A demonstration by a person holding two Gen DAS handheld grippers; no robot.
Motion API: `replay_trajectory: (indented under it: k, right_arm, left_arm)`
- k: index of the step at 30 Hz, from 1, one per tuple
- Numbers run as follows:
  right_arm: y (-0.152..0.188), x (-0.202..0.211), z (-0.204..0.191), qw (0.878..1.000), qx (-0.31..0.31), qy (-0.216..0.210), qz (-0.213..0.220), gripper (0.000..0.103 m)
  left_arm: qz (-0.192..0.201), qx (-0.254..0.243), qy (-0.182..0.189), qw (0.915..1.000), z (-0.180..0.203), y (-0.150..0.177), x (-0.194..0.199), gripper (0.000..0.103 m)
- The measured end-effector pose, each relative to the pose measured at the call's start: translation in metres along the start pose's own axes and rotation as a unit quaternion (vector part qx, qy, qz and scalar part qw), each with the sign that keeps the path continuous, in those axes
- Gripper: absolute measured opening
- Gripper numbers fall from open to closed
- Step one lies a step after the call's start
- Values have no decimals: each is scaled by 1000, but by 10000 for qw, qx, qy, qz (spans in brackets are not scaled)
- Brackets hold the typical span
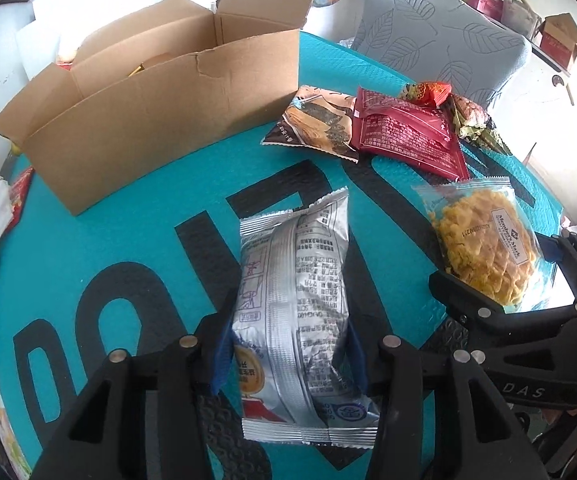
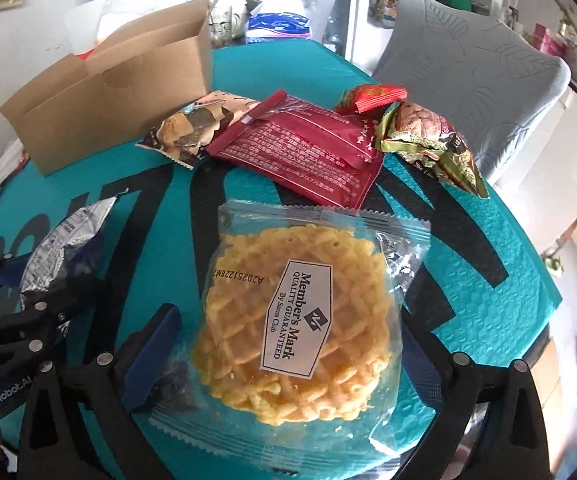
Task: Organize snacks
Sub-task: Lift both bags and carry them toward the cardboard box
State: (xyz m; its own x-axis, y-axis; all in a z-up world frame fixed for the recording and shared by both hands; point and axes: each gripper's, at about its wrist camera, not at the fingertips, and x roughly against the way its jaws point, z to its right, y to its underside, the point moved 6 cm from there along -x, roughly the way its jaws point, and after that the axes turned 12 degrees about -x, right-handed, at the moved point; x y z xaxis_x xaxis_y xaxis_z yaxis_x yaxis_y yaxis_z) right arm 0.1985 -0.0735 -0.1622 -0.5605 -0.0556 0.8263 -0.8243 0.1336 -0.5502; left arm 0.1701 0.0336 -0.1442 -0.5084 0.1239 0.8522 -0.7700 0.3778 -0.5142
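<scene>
Left gripper [image 1: 290, 344]: we see its blue pads pressed against both sides of the silver pack [image 1: 296, 320], pinching it near the pack's near end; the pack lies lengthwise between the fingers over the mat [image 1: 128, 248]

Right gripper [image 2: 288, 356]: we see its fingers spread on either side of the clear pack [image 2: 304, 320]; the left blue pad [image 2: 150, 356] sits just beside the wrapper's edge, the right one is partly hidden by the pack, so we cannot tell if they touch it

Clear pack: holds a yellow round crisp cake with a white label; it lies flat on the mat, right of the silver pack and nearer than the red pack [image 2: 308, 152]

Box [image 1: 148, 100]: brown cardboard, open at the top, at the far left of the mat; we can make out little of what is inside

Far pile: a brown pack [image 1: 316, 124] lies just right of the box, the red pack overlaps its right edge, a small red candy [image 2: 372, 96] and a green-gold pack [image 2: 428, 136] lie at the red pack's far right

Chair [image 2: 468, 68]: grey, leaf-patterned, beyond the mat on the far right
</scene>
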Motion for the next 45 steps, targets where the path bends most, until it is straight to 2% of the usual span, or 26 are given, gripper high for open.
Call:
replay_trajectory:
  k: [7, 13, 15, 17, 21, 22, 25, 30, 36, 41, 45]
  right_arm:
    - [7, 6, 3, 9999, 94, -55, 48, 100]
    - [11, 13, 7, 9995, 237, -136, 133, 84]
    - [13, 15, 8, 9993, 287, -184, 143, 81]
    - [13, 18, 8, 9992, 300, -226, 128, 79]
    - [10, 18, 7, 9990, 287, -311, 114, 76]
    - [10, 19, 8, 9990, 272, -336, 122, 76]
    - [11, 21, 9, 9987, 209, -436, 155, 76]
    - [12, 26, 11, 9973, 123, -706, 163, 74]
    - [12, 33, 13, 9880, -341, -1505, -18, 73]
    - [14, 39, 1, 9862, -281, -1631, -42, 72]
    - [9, 45, -8, 9828, -288, -1826, -2, 72]
  left_arm:
    - [62, -15, -9, 10000, -1, 1, 2, 47]
    - [40, -20, -67, 10000, 0, 0, 1, 48]
    - [14, -86, -153, 9998, 1, -1, 1, 51]
    - [-15, -137, -331, 9994, 0, -2, -1, 63]
    - [-13, -10, -208, 9998, -5, -1, -3, 63]
    - [-3, 45, -156, 9999, -6, 0, -3, 63]
    - [104, 67, -122, 9998, -6, 1, -2, 45]
    - [156, 23, -27, 9999, -3, 3, 0, 45]
    - [245, 55, 33, 9997, -5, 2, 10, 45]
    - [371, 98, 29, 9993, -10, -3, 19, 45]
    - [475, 104, -142, 9987, -16, -7, 28, 45]
